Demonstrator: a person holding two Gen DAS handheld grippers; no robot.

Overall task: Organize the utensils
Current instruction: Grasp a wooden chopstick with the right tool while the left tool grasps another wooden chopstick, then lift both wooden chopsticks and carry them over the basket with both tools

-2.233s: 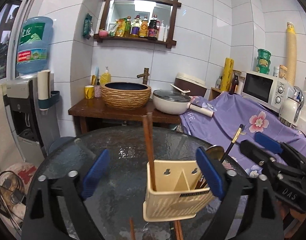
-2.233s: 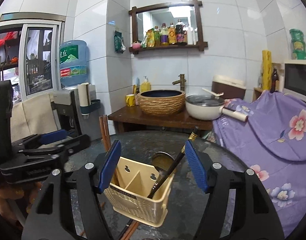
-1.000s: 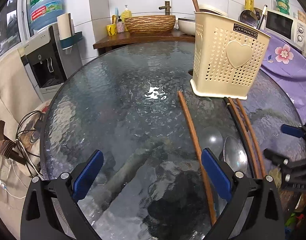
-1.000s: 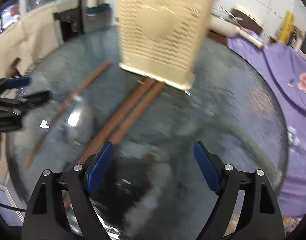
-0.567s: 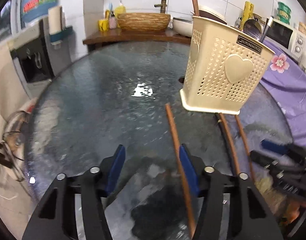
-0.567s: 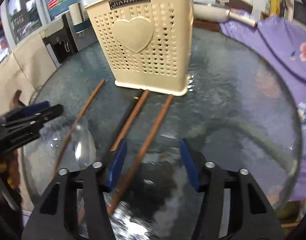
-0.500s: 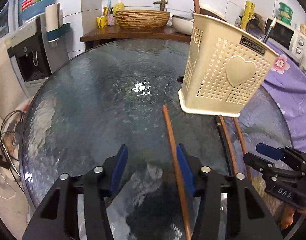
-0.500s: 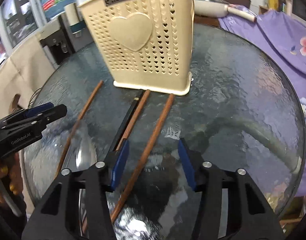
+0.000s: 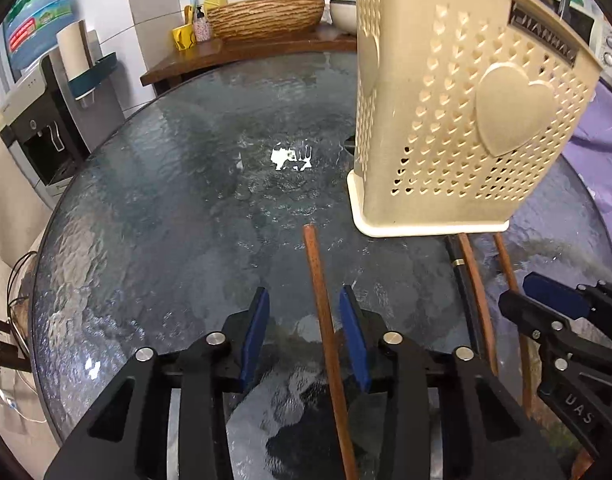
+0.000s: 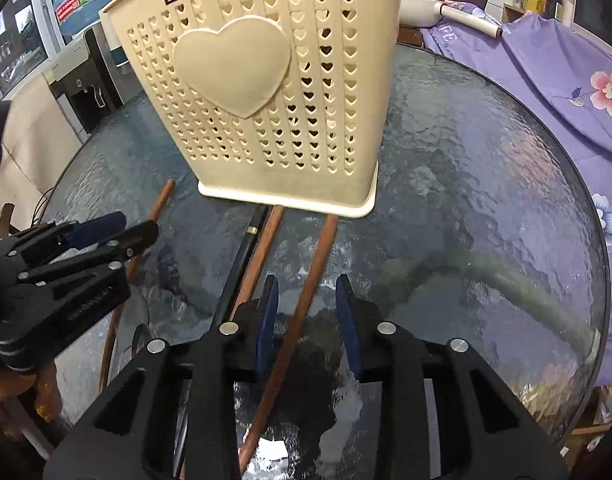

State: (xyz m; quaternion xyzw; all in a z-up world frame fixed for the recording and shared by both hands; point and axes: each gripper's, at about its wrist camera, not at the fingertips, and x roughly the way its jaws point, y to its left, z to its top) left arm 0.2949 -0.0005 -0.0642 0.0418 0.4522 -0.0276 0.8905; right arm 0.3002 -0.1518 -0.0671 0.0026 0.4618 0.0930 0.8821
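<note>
Brown wooden chopsticks lie below the cream utensil basket point(image 9: 458, 120) on the glass tabletop point(image 9: 166, 200). Left gripper point(image 9: 304, 304) and right gripper point(image 10: 306, 292) have each been closing around one chopstick point(image 9: 320, 296) point(image 10: 306, 296), pads not yet touching; next they pinch and lift.

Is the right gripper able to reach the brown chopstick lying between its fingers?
Probably yes. The right gripper has been closing around the brown chopstick on the glass table; nothing blocks it, though the pads do not press yet.
</note>
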